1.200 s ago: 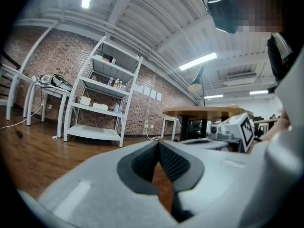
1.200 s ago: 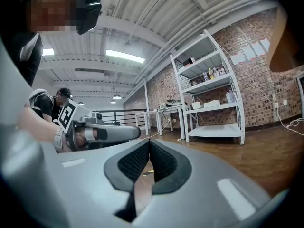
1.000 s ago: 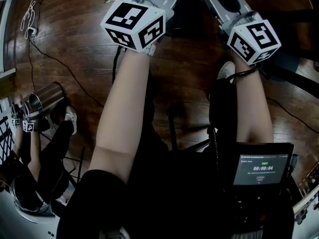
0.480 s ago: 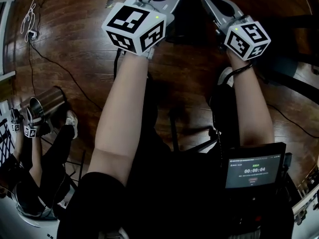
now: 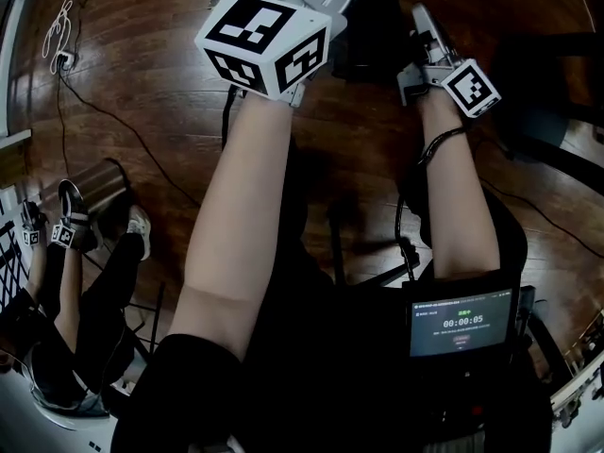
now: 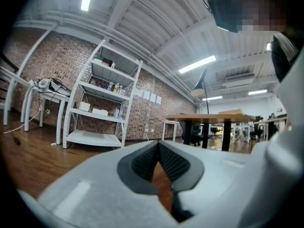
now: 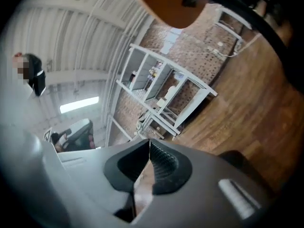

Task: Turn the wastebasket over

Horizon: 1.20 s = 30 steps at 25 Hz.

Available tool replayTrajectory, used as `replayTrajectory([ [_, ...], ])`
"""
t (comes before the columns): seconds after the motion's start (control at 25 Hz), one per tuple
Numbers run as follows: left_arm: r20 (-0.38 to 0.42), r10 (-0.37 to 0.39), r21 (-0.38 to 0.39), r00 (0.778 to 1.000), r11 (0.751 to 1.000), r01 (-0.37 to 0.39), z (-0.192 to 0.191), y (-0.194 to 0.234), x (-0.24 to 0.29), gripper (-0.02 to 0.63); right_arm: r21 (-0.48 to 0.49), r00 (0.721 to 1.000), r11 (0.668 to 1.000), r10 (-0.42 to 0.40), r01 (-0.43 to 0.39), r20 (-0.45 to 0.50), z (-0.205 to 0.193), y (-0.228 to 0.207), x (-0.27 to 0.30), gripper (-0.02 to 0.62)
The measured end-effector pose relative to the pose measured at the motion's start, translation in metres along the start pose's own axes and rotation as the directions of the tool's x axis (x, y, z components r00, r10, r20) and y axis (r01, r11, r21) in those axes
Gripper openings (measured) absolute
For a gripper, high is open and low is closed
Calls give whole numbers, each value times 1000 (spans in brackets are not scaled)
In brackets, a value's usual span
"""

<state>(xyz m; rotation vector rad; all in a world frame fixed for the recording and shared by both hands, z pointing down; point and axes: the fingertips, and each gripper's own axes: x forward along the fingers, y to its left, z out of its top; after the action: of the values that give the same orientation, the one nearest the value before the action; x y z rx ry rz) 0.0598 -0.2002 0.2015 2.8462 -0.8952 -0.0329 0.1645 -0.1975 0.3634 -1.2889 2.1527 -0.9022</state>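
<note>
On the floor [image 5: 142, 83] ahead of the person, btw the two gripper noses at the far edge of the head view, sits a black mass [image 5: 370, 28]. That's prob. the wastebasket, but it's too dark to make out a rim, a wall or which way its long axis runs.

The left gripper [image 6: 158, 146] has its ribbed pads pressed together at the tip, w/ nothing btw them; beyond them are only white shelves [image 6: 102, 106], a brick wall and a wooden table [image 6: 209, 119]. The right gripper [image 7: 149, 145] is likewise closed and empty. It sits rolled to one side, so floor and shelving run slantwise in its view, w/ a dark lump [image 7: 237, 159] low on the floor to one side of its jaws, too vague to name.

Key relation: the black mass lies below and btw the jaws, not in line w/ either pair. Neither gripper view looks at it squarely, so both point over or past it. It looks approx. equally near each nose, maybe a touch closer to the right one. My guess is both pairs must spread and dip, one per side, before any flip.

At the floor's left edge a second person [image 5: 57, 281] holds a dull metal can [image 5: 99, 177]; that's separate kit.
</note>
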Motion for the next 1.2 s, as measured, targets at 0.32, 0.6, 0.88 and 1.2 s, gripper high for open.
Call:
replayTrajectory([
  [0.32, 19, -3, -5, 1000, 1000, 3, 1, 1, -13, 3, 502, 949, 863, -197, 49, 246, -56, -71, -46, 21],
  [0.6, 36, -1, -26, 999, 1000, 2, 7, 5, -16, 3, 586, 932, 804, -281, 98, 230, -104, -92, -62, 27],
  [0.88, 33, -22, -48, 999, 999, 23, 2, 0, -11, 3, 626, 920, 756, -361, 193, 153, -158, -110, -98, 83],
  [1.2, 41, -4, -50, 999, 999, 6, 6, 6, -18, 3, 669, 903, 690, -425, 277, 65, -215, -130, -110, 191],
])
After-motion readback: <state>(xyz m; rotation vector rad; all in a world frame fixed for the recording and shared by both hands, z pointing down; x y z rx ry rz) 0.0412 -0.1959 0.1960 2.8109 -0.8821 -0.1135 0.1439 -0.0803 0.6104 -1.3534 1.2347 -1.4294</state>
